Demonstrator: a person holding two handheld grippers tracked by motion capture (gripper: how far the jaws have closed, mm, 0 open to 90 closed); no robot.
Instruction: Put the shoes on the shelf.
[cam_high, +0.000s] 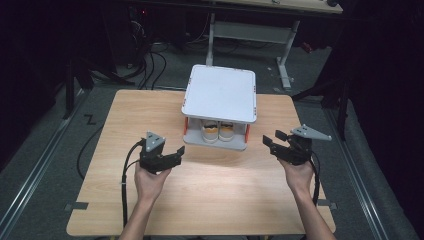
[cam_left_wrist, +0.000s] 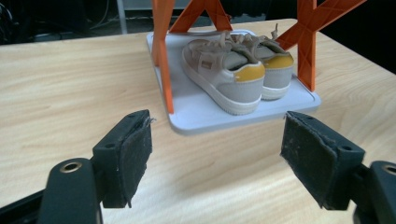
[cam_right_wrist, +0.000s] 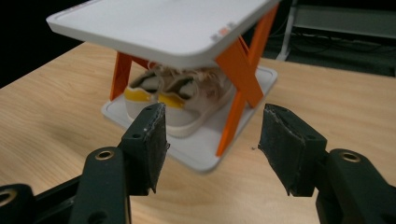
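Pale wood covers the table (cam_high: 210, 200), and the landmark on it is a small two-tier shoe rack (cam_high: 220, 94) with white shelves and orange cross-braced legs, standing toward the table's far edge. On the rack's lower shelf sits a pair of beige sneakers (cam_left_wrist: 238, 70) with yellow heel patches, side by side, heels facing the person.

In the high view the left gripper (cam_high: 172, 152) is held in front of the rack and off to its left, clear of it, pointing toward the rack's lower shelf. Its jaws stand wide apart with nothing between them; in the left gripper view the sneakers lie beyond the gap.

On the rack's right stands the right gripper (cam_high: 272, 141), near its front corner but not touching it. Its jaws are likewise spread wide and empty, aimed at the rack's corner leg.
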